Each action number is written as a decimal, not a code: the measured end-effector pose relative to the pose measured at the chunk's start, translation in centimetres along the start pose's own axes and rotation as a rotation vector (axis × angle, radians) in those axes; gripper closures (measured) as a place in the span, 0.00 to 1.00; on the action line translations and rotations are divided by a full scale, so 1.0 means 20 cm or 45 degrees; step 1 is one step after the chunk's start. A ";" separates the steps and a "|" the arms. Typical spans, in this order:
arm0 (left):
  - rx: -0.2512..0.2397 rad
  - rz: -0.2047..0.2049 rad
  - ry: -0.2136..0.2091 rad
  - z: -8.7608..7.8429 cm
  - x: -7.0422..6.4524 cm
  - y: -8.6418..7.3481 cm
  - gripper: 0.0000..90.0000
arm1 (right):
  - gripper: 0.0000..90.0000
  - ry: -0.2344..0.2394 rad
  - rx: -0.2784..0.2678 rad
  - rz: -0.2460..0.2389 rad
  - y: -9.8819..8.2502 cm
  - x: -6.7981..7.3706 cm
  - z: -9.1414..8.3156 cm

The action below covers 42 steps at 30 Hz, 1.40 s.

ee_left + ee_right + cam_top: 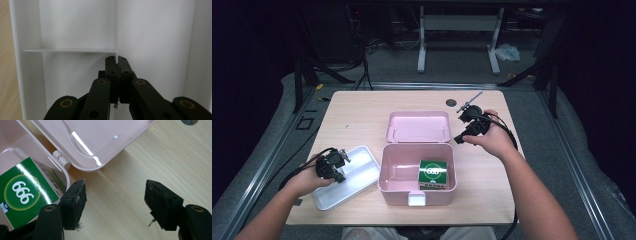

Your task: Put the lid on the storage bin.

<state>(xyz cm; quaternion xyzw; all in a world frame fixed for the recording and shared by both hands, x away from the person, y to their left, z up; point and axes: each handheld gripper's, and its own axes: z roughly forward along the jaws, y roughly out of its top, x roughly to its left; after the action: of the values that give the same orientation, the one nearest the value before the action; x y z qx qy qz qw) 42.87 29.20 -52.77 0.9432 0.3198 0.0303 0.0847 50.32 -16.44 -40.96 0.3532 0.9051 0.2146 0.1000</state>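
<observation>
seen from above on a pale wooden desk (362, 120): a pink storage box (417, 192) standing open near the front edge, its pink lid (418, 126) lying flat, inside up, just behind it. inside the box, against its right wall, a green carton (433, 174) printed with white digits in a ring. just left of the box, a white divided tray (343, 176) sitting at a slant, one corner close to the box wall. left hand-held gripper (338, 175) held low over the tray, jaws pressed together on the thin upright divider wall (117, 37) between compartments; in the left gripper view, the white partition running straight up from between the pads, a crosswise partition (70, 50) branching off to the left, a strip of wood grain at the far left edge. right hand-held gripper (460, 139) held above the desk just right of the lid and behind the box's right rear corner, jaws spread wide with nothing between them; in the right gripper view, bare wood between the two black pads (75, 200), the lid's rounded corner ahead, the box's hinge knob (60, 156) and the green carton to the left. beyond the lid on the desk, a small dark round disc (451, 102). both forearms entering from the near edge, black cables trailing back from each tool.
</observation>
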 end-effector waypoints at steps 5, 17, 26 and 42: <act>0.012 -0.002 0.003 -0.02 0.01 -0.01 0.99 | 0.37 -0.005 -0.003 0.002 0.00 -0.01 -0.01; -0.123 0.059 0.076 -0.51 0.03 0.01 0.99 | 0.37 -0.013 -0.009 -0.009 0.01 0.00 -0.04; -0.193 0.248 0.057 -0.84 -0.06 0.16 0.99 | 0.37 -0.021 -0.008 -0.017 0.02 0.00 -0.06; -0.309 0.569 -0.091 -0.78 -0.43 0.73 0.99 | 0.37 -0.028 -0.021 -0.017 0.01 -0.02 -0.09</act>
<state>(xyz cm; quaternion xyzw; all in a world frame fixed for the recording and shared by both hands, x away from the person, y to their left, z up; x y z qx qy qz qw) 43.13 14.76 -34.89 0.9739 0.0941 0.0530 0.1997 50.20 -17.12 -39.21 0.3488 0.9045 0.2174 0.1142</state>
